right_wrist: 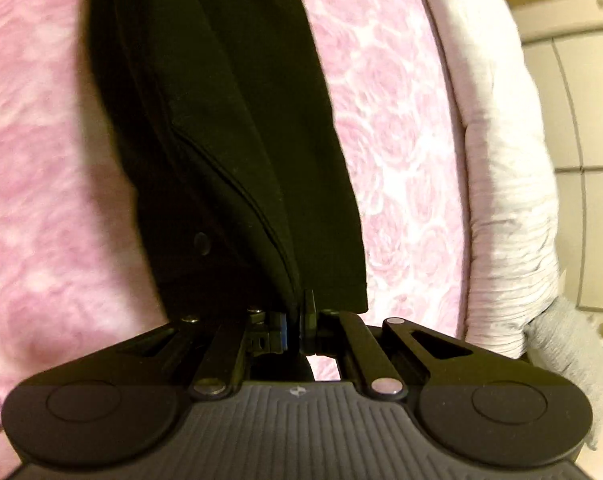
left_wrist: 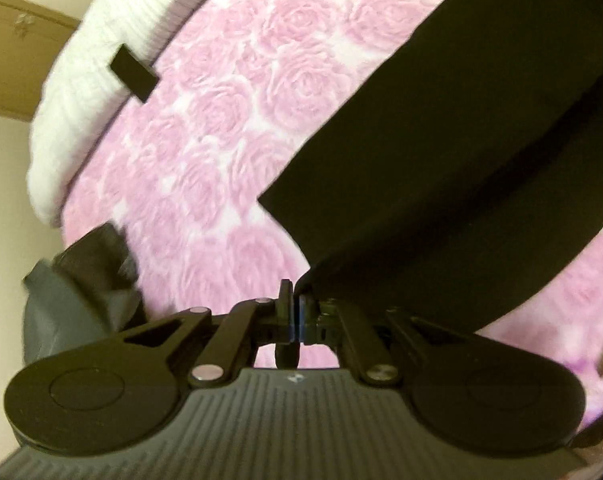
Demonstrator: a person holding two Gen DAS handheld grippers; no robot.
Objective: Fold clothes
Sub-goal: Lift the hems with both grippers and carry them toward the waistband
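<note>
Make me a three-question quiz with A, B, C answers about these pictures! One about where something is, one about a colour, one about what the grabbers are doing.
1. Where does the small black rectangle lie?
A. on the white quilt's edge
B. on the floor
C. in a gripper

2. What colour is the rose-patterned bedspread?
A. blue
B. pink
C. yellow

3. What is the left gripper doing?
A. standing wide open
B. pinching the black garment
C. holding a cup

Answers: 1 A, it sits on the white quilt. 2 B, pink roses cover it. 3 B, its jaws are closed on the black garment, as is the right gripper.
</note>
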